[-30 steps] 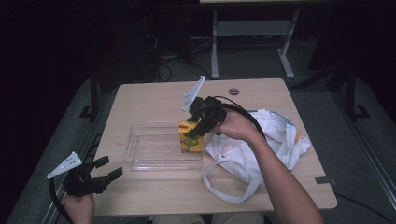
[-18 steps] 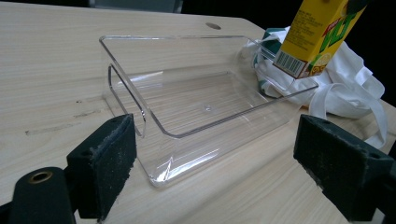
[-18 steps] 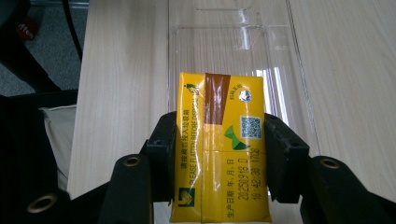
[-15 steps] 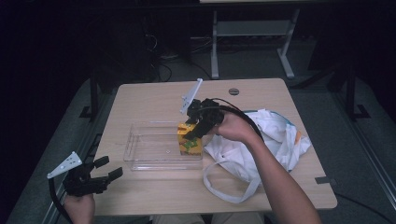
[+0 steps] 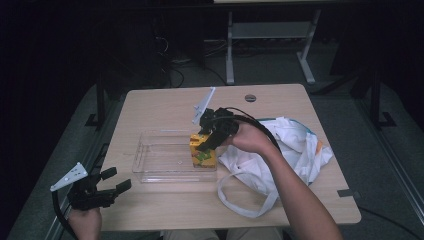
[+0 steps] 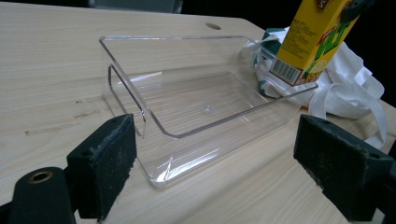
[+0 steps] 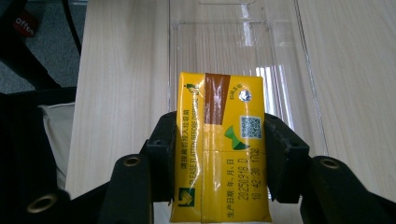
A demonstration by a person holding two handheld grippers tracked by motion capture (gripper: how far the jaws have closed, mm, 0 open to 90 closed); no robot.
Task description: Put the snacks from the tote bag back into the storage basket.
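So far the right gripper (image 7: 218, 154) is clamped on the yellow drink carton (image 7: 219, 149) just over the clear tray's (image 5: 150, 172) right end w/ set-down left, left gripper (image 6: 217, 158) idle w/ jaws apart

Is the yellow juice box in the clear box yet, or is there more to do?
Not quite. Done: the juice box is out of the white bag and pinched in the right claw. Happening now: it hangs at the bag end of the clear box, its bottom corner at the rim. Left: lower it in and let go. The left claw waits open at the table's near corner.
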